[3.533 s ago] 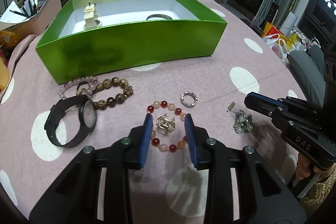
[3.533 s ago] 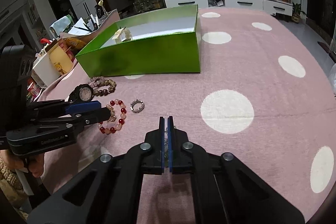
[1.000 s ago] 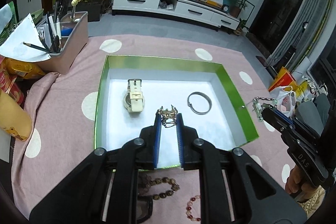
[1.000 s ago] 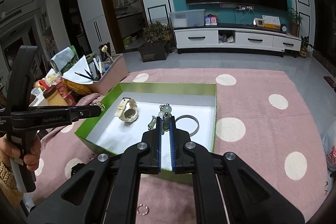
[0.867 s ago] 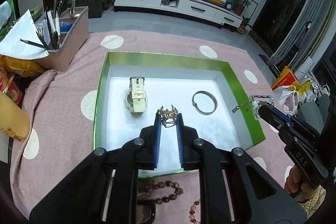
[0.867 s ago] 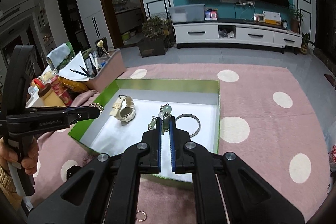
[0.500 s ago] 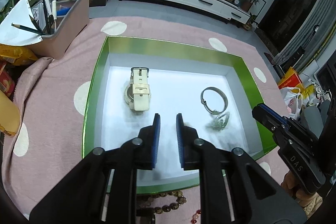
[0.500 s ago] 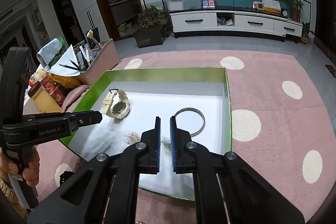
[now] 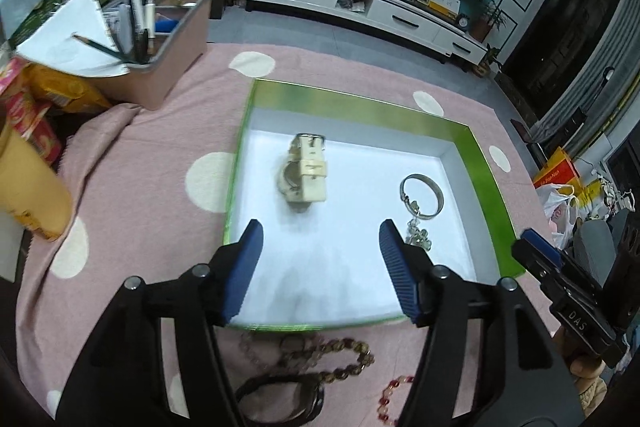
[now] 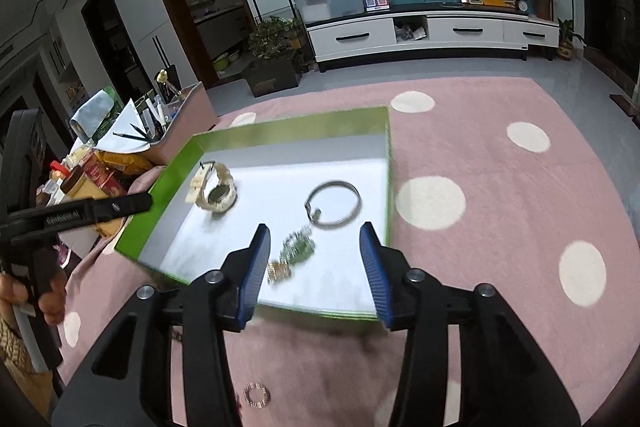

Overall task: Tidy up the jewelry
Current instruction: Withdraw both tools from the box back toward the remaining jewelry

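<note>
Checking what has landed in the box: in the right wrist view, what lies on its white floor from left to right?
Cream watch → small gold piece → green bead charm → silver bangle.

Polka-dot pink tablecloth (image 10: 500,187) under green box (image 10: 280,131)

Green box (image 9: 484,163): glossy card walls, matt white floor. Bangle (image 9: 422,189): shiny metal. Watch (image 9: 306,173), frame centre: cream, smooth strap. Tablecloth (image 10: 500,187): pink cloth w/ pale dots, soft nap. Gripper pads (image 9: 244,265): ribbed blue, matt.
</note>
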A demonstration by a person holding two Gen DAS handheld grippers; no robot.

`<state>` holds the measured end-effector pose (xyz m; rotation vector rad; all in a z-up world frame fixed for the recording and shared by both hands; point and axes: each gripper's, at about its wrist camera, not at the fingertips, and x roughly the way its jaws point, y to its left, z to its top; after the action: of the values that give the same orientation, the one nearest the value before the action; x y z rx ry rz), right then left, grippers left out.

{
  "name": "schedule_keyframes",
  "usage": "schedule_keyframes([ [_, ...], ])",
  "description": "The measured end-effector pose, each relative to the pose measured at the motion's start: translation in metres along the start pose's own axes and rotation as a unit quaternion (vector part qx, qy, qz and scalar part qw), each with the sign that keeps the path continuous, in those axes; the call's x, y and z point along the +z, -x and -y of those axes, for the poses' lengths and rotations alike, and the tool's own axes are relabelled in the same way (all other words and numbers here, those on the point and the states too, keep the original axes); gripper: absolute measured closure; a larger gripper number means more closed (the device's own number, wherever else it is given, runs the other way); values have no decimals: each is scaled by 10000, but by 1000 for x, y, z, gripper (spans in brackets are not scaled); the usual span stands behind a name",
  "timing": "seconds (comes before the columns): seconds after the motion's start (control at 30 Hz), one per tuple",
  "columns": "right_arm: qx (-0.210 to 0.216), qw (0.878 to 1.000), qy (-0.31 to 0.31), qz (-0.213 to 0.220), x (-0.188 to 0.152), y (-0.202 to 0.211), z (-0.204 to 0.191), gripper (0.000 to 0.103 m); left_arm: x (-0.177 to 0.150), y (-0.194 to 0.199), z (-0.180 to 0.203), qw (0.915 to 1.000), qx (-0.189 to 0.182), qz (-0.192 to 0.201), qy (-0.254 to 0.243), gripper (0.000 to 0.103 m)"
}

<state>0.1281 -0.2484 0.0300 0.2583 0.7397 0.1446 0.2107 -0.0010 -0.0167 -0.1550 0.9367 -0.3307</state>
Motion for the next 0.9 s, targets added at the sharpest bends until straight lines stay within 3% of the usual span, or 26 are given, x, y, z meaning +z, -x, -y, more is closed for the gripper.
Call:
schedule_keyframes([
  [0.07, -10, 10000, -17, -11, -8, 10, 3, 53, -7, 9, -5, 10000, 73, 12, 41, 36],
  [0.6, 98, 9997, -181, -136, -70, 70, 3, 53, -96, 57, -56, 9969, 27, -170, 774, 36],
  [0.9, 249, 9990, -64, -358, -98, 84, -16, 53, -141, 71, -43, 9980, 455, -126, 427, 34],
])
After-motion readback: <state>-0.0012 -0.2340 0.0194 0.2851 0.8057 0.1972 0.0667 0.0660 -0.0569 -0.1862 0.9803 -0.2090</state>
